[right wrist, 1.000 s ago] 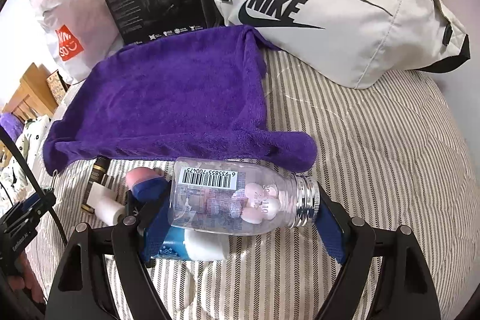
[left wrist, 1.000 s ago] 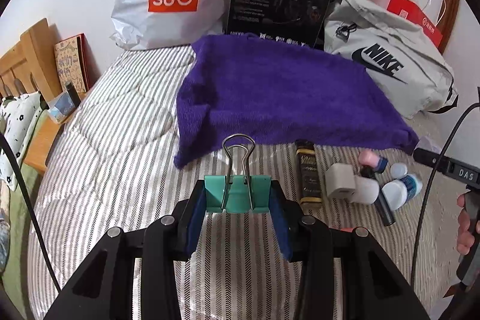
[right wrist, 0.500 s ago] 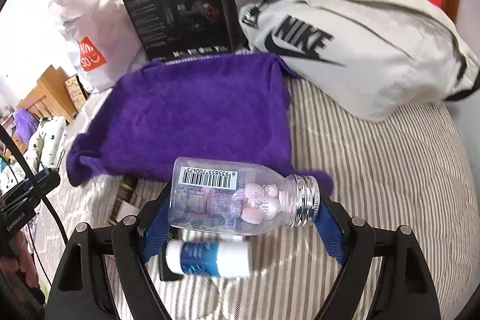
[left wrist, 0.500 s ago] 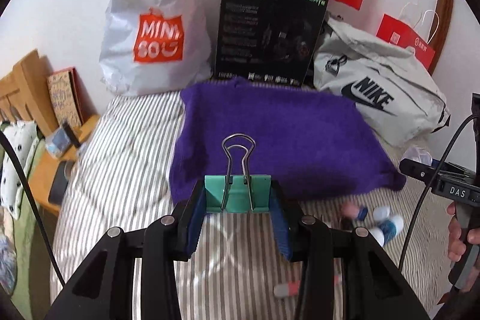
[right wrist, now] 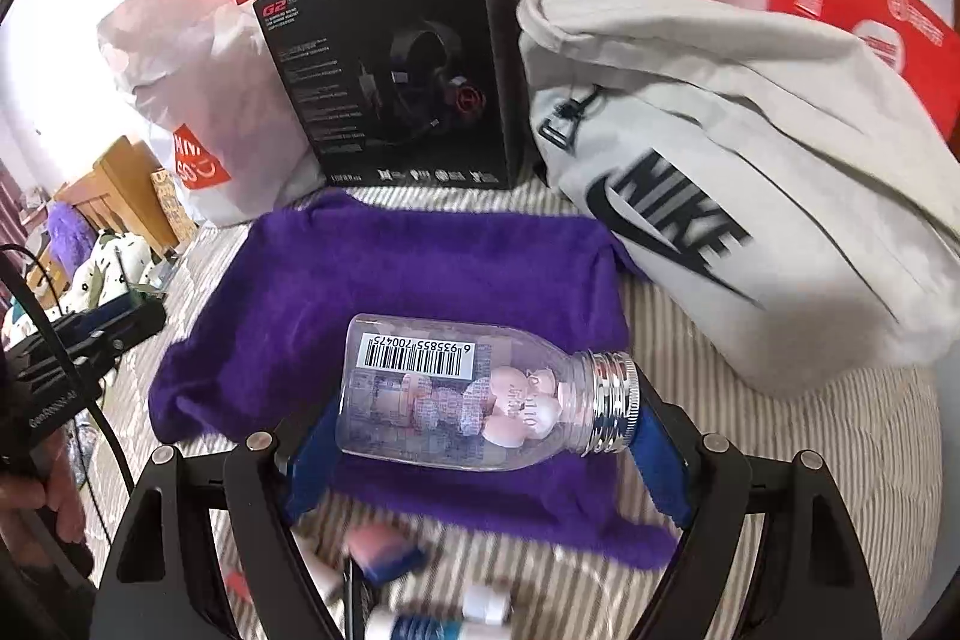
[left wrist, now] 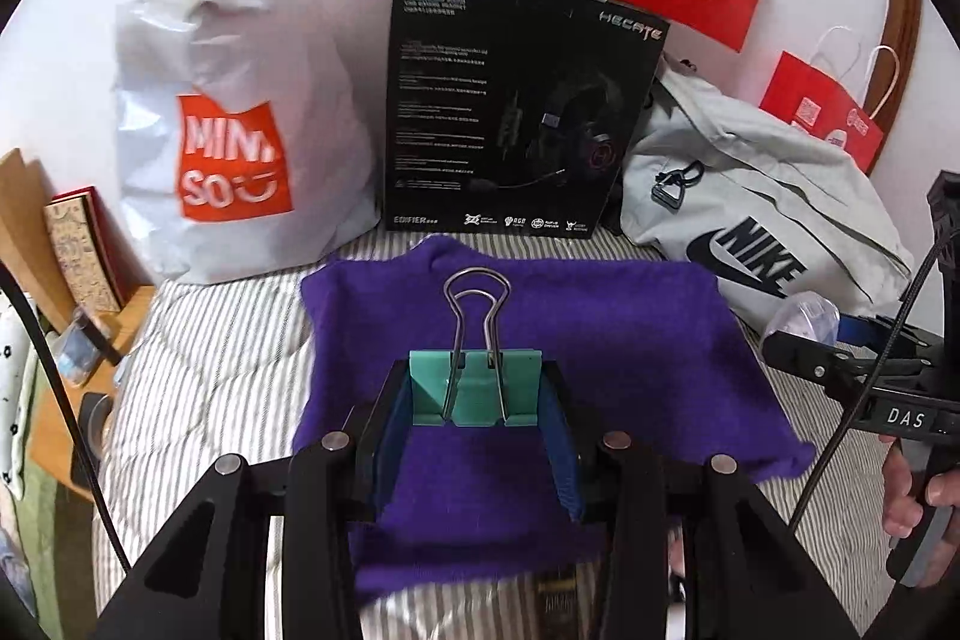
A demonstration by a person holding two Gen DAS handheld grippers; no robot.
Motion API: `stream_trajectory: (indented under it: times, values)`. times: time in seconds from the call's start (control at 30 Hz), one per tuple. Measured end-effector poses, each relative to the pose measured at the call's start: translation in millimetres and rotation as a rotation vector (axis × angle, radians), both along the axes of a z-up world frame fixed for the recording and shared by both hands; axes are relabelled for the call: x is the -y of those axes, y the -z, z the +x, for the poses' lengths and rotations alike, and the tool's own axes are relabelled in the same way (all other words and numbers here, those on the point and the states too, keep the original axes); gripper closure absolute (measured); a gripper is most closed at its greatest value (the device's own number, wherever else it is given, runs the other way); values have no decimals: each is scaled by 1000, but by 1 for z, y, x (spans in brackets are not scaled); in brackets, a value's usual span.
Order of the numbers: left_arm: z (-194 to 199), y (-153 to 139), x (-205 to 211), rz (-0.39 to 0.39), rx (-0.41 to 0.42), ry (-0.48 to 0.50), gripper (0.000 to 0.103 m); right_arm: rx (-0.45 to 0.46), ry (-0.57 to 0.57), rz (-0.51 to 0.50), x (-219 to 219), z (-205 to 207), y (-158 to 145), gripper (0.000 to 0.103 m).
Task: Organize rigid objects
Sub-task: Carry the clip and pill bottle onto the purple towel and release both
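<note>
Striped bedding [left wrist: 228,364] covers the bed where this sorting takes place. Left tongs [left wrist: 474,400] are clamped on a teal binder clip [left wrist: 474,388], wire handles pointing forward, held above a purple towel [left wrist: 600,340]. Right tongs [right wrist: 480,424] are clamped on a clear plastic bottle [right wrist: 480,394] lying sideways, silver threaded neck to the right, pink tablets inside, also above the towel. Small unsorted items, blurred, lie on the bedding below the right tongs.

Behind the towel stand a black headset box [left wrist: 516,100], a white Miniso bag [left wrist: 240,100] and a grey Nike bag [left wrist: 750,220].

Judged best: lower each piece well onto the towel, apart from one another, bottle placed so it cannot roll, then release.

Compared with a second ago, both tongs have risen and moved forward over the towel, leaving the loose items behind.
</note>
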State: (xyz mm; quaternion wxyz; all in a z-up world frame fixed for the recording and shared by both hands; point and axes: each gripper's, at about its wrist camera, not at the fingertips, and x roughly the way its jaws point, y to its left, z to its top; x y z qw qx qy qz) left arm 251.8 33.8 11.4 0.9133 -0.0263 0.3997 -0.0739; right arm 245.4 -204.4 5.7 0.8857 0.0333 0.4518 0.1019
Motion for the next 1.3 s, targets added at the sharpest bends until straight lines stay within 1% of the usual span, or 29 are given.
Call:
stream_trajectory:
  times: [0.1,0.2,0.33,0.53,0.7,0.87,0.97,1.17,1.3]
  values:
    - [19,9,6,-13,-23,2,64,-5,-11,-22,-7,24,4,20]
    - [39,22,7,-25,-53,0,64,-24,-27,-31,-14,48,14,20]
    - [61,39,9,-29,-96,0,64,-67,-41,-55,-23,77,38,20]
    - [82,58,14,-24,-143,0,64,-135,-50,-90,-29,102,71,20]
    - [94,68,19,6,-173,-4,64,-170,-63,-120,-32,115,84,20]
    - [100,80,21,15,-207,-7,64,-211,-71,-139,-34,125,95,20]
    - [102,86,23,24,-225,-2,64,-213,-76,-149,-37,127,97,20]
    - [105,93,26,30,-240,-3,64,-219,-84,-152,-40,130,99,20]
    - [102,95,28,40,-229,0,63,-234,-101,-161,-43,132,107,20]
